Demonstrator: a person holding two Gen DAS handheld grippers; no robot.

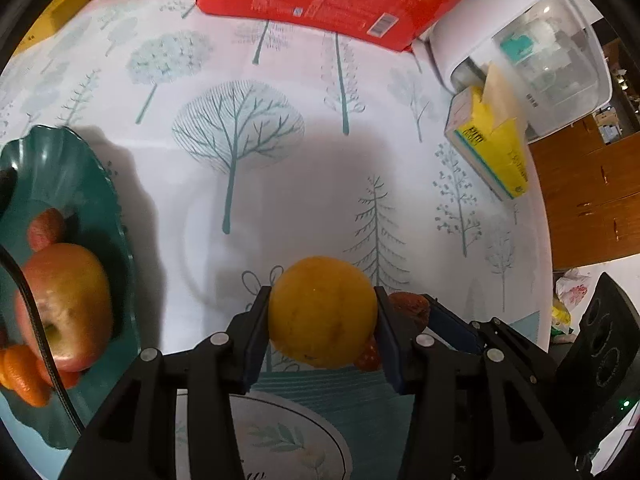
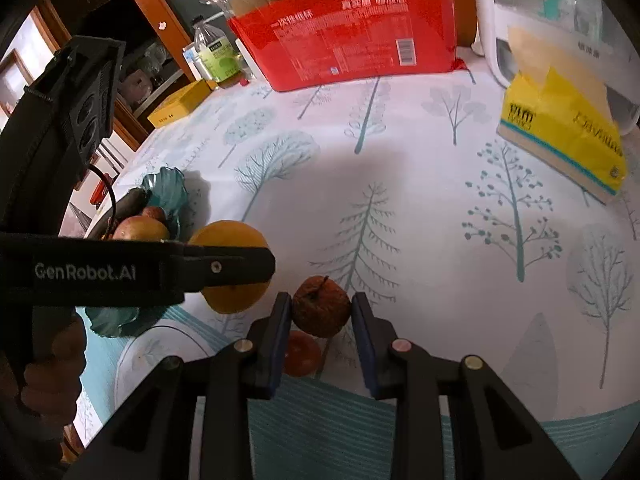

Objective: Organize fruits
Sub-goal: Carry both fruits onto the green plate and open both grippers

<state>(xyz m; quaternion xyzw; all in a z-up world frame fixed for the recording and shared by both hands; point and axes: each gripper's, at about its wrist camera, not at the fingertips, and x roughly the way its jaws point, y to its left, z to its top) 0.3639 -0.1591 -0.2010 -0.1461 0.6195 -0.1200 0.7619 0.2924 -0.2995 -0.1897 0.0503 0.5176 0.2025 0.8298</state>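
Fruit tally, in progress.

- Teal fruit dish (image 1: 86, 184), at the worktop's (image 1: 280, 200) left: already holding an apple (image 1: 66, 304), a small reddish fruit (image 1: 46, 232) and an orange-coloured fruit (image 1: 24, 376) at the near rim. Judged sorted.
- Left gripper (image 1: 323, 316): clamping an orange (image 1: 323, 312) between both pads, apparently lifted clear of the cloth, near the dish; judged in transit.
- Right gripper (image 2: 320, 308): bracketing a small wrinkled brown-red fruit (image 2: 321, 306) with a stem, pads touching its sides; appearing to be gripping it.
- One more red fruit (image 2: 302, 354) is lying on the worktop just below that gripper; not yet collected.

Judged past halfway: two being carried, one remaining.
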